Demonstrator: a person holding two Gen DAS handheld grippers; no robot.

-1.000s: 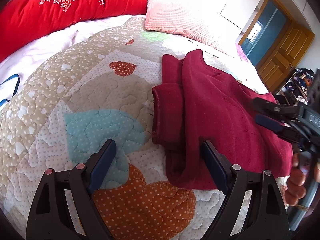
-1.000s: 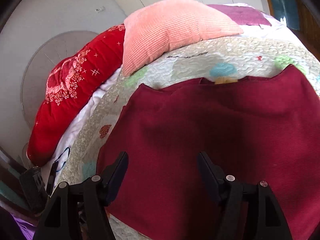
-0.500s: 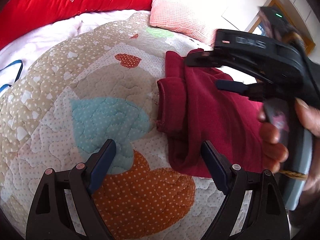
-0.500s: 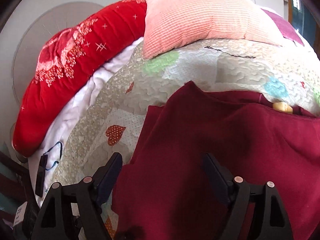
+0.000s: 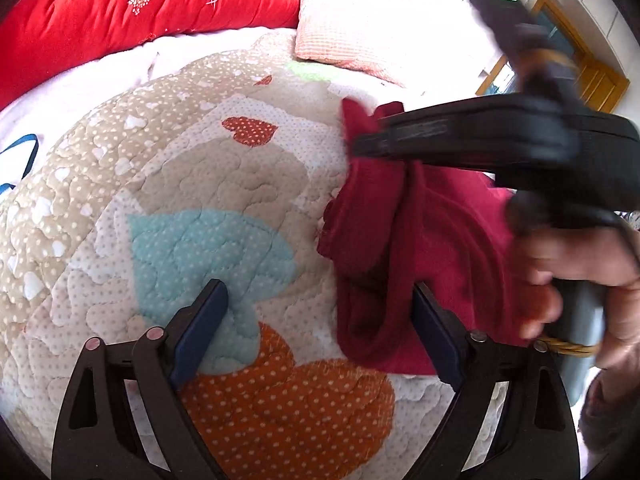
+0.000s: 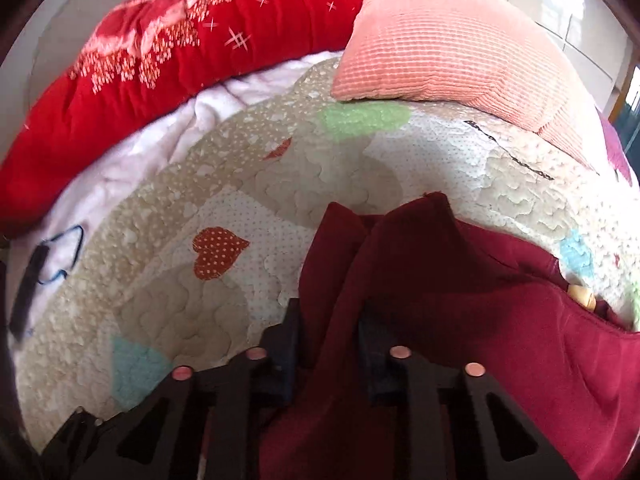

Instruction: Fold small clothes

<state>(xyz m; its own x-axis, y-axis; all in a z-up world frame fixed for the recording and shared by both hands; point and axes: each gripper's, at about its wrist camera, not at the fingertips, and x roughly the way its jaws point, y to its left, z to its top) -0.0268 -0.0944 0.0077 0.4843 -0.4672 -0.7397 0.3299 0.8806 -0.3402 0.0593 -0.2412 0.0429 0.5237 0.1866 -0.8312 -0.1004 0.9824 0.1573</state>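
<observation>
Fingers of the right gripper (image 6: 330,344) are closing on a bunched fold of the dark red garment (image 6: 460,320), with cloth filling the narrow gap between them and spilling down over the frame. In the left wrist view the same tool reaches in from the right, its tip buried in the top corner of the garment (image 5: 384,232), with a hand (image 5: 576,280) wrapped round its grip. The left gripper (image 5: 320,336) is spread wide and opening a little further, holding nothing; one finger (image 5: 200,328) hangs over the quilt (image 5: 224,208) and the other sits at the garment's near left edge. The garment lies on the right part of the patchwork quilt, partly folded, its left side doubled into a thick rolled edge, well short of the pink cushion (image 6: 460,48) and the red bolster (image 6: 160,60). It looks light, soft and limp, likely a knit or fleece that sags wherever it is unsupported and clings slightly to the quilting rather than sliding. A single pinch will probably only drag a corner, so the better holds seem to be the two ends of that doubled edge, one gripper at each, taking all layers together.
</observation>
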